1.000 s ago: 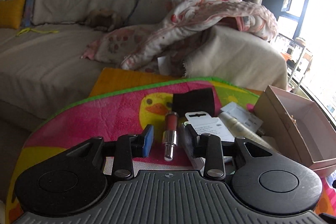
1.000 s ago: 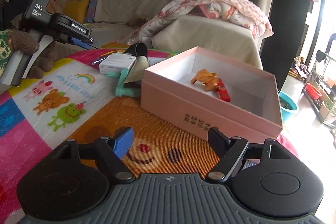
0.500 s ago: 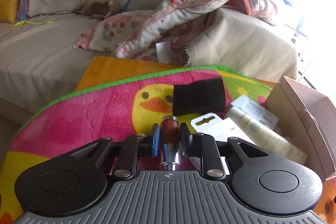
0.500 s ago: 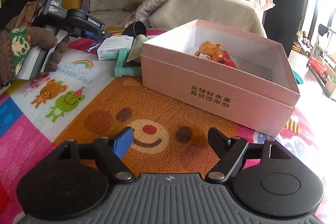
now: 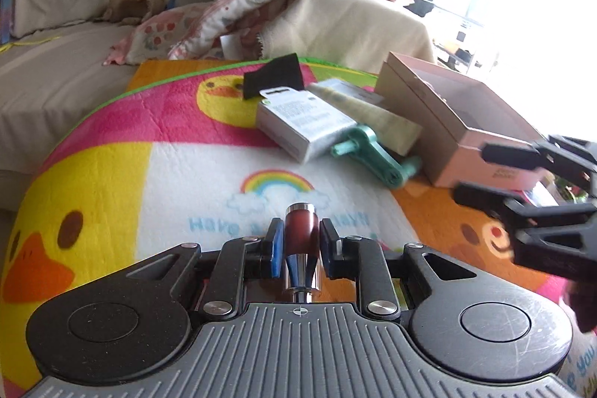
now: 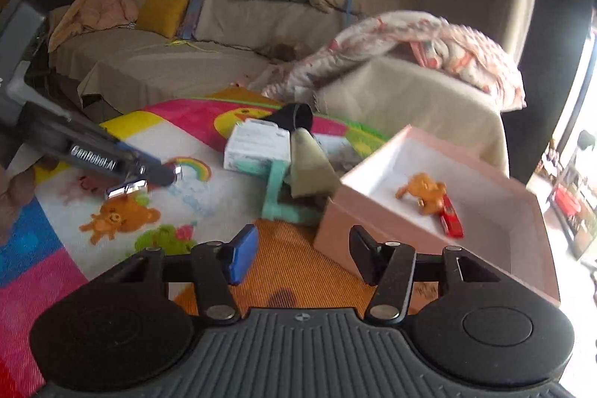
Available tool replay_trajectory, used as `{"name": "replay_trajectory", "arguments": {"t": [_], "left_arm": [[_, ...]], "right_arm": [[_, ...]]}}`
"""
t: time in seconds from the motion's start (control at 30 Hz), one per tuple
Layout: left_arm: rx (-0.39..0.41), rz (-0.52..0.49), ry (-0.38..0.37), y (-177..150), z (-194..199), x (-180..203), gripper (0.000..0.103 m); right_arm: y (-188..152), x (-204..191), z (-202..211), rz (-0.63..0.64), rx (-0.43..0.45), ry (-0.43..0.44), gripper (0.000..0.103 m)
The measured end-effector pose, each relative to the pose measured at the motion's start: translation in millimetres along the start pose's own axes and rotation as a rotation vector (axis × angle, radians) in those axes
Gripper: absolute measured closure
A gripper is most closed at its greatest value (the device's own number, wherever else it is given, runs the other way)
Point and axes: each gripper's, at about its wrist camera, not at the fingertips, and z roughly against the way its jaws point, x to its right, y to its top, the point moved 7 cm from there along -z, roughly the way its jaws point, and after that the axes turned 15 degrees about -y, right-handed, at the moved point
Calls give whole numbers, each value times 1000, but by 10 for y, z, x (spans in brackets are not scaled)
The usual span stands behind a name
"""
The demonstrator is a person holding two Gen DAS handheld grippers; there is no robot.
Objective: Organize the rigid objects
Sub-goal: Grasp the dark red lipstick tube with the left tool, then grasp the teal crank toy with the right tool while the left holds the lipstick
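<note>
My left gripper [image 5: 300,243] is shut on a dark red and chrome lipstick tube [image 5: 301,230] and holds it above the colourful play mat [image 5: 186,174]. It shows in the right wrist view [image 6: 164,174] at the left, above the mat. My right gripper [image 6: 300,254] is open and empty, just in front of the pink box [image 6: 485,211], which holds an orange toy [image 6: 423,191] and a red item [image 6: 451,219]. The box [image 5: 447,122] also shows in the left wrist view, with my right gripper's fingers [image 5: 522,181] at the right edge.
A white carton [image 5: 302,125], a green plastic piece [image 5: 377,155], a pale tube [image 5: 373,114] and a black pouch [image 5: 272,77] lie together left of the box. A sofa [image 6: 186,55] with a blanket [image 6: 410,47] stands behind the mat.
My left gripper closed on the lipstick tube, lifted it off the mat and pulled back towards me. My right gripper moved closer to the pink box and stayed open.
</note>
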Motion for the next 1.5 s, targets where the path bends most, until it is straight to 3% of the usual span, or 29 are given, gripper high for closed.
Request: {"name": "replay_trajectory", "arguments": {"t": [0.1, 0.27, 0.3, 0.33, 0.37, 0.57, 0.77, 0.8, 0.87, 0.9, 0.93, 1.07, 1.17, 1.37, 1.5], "left_arm": [[-5, -7, -10, -127, 96, 57, 79], [3, -42, -3, -228, 157, 101, 79], [5, -49, -4, -236, 162, 105, 79], [8, -47, -6, -240, 166, 103, 79], [13, -37, -10, -240, 167, 97, 79], [36, 19, -43, -225, 164, 75, 79], [20, 9, -115, -205, -29, 329, 79], [15, 6, -125, -200, -73, 387, 79], [2, 1, -143, -200, -172, 516, 79], [0, -5, -145, -204, -205, 572, 79], [-5, -12, -145, -208, -239, 630, 79], [-19, -50, -103, -230, -289, 766, 76], [-30, -69, -86, -252, -280, 797, 76], [-55, -193, -40, -360, -221, 901, 76], [-63, -233, -27, -415, -172, 944, 75]], "right_arm": [[206, -294, -190, 80, 20, -32, 62], [314, -592, -596, 149, -41, -115, 68], [292, -611, -660, 154, -65, -131, 74], [280, -619, -700, 154, -88, -130, 88], [247, -617, -714, 151, -117, -113, 91], [38, -550, -151, 188, -75, 36, 93], [-376, -231, 396, 289, -46, 49, 94], [-439, -165, 446, 311, -41, 36, 93], [-542, -34, 511, 318, -43, -10, 76], [-582, 36, 527, 311, -49, -39, 55], [-622, 114, 542, 299, -49, -68, 41], [-773, 456, 495, 245, -90, -188, 40], [-825, 711, 447, 137, -135, -256, 40], [-653, 778, 461, -275, -216, 15, 32], [-479, 501, 328, -377, -237, 67, 32]]}}
